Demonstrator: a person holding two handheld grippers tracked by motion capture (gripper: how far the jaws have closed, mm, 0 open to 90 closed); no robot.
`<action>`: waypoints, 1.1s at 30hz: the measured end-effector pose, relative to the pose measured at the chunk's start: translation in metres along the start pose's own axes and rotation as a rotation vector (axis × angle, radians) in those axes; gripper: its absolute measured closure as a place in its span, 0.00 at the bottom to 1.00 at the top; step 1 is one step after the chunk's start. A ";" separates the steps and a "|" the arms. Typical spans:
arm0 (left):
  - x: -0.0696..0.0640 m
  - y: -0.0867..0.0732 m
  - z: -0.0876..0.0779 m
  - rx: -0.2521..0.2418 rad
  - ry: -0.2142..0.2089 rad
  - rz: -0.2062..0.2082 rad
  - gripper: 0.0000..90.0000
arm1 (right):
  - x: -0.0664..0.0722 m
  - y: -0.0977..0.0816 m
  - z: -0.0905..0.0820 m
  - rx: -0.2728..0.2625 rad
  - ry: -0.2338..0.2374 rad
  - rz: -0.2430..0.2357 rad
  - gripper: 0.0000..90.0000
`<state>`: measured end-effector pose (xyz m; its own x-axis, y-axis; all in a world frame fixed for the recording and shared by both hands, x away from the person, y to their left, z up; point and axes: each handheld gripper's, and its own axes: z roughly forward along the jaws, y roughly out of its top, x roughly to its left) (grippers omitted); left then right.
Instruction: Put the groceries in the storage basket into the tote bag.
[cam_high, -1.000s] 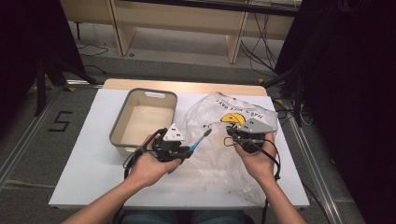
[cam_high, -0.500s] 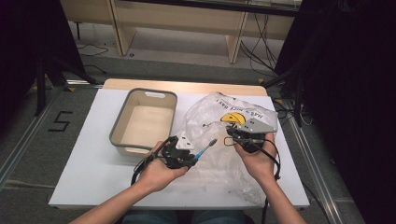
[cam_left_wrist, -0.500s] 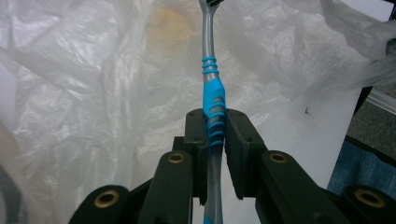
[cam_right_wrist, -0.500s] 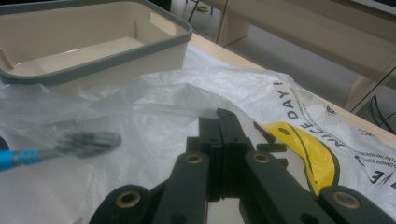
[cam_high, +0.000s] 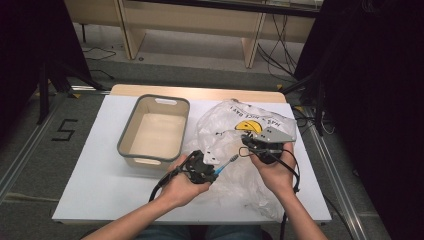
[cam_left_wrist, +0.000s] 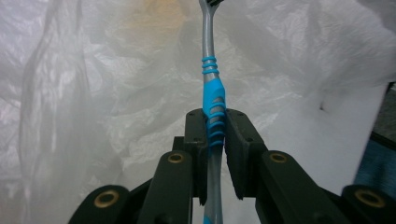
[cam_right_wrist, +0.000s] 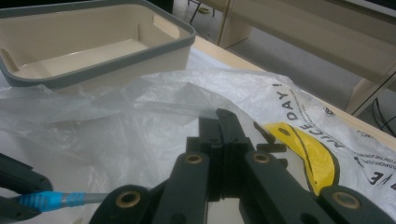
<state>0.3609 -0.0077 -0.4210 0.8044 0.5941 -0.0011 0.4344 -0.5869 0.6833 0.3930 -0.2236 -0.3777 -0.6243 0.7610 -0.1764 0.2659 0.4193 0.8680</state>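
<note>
A toothbrush (cam_high: 227, 163) with a grey and blue handle (cam_left_wrist: 212, 93) is clamped in my left gripper (cam_high: 214, 170), whose jaws are shut on the ribbed blue grip (cam_left_wrist: 215, 116). Its bristle end points toward the crumpled clear plastic bag (cam_high: 220, 131). In the right gripper view the brush handle (cam_right_wrist: 51, 200) enters at the lower left. My right gripper (cam_high: 246, 141) is shut on a raised fold of the bag (cam_right_wrist: 140, 121), with the film pulled up to the jaw tips (cam_right_wrist: 217, 114). The bag has a yellow smiley print.
An empty beige bin with a grey rim (cam_high: 121, 144) stands left of the bag on the white table top (cam_high: 90, 165); its near wall (cam_right_wrist: 107, 56) is close behind the bag. Cables trail from both grippers toward the near edge.
My left hand has moved toward the near edge and slightly right, lower over the table, carrying the toothbrush. The right hand and the bag fold have stayed put.
</note>
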 end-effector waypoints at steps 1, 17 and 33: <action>-0.001 0.001 0.002 0.001 0.008 0.002 0.87 | 0.000 0.000 0.000 -0.001 0.000 0.000 1.00; 0.001 0.017 0.030 0.012 0.046 -0.043 0.87 | 0.002 0.000 0.000 0.005 0.006 -0.006 1.00; 0.000 0.025 0.052 0.013 0.093 -0.025 0.87 | 0.003 0.000 0.001 0.005 0.009 -0.007 1.00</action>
<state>0.3925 -0.0513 -0.4412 0.7524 0.6568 0.0496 0.4600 -0.5778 0.6742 0.3922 -0.2211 -0.3790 -0.6326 0.7537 -0.1784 0.2652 0.4272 0.8644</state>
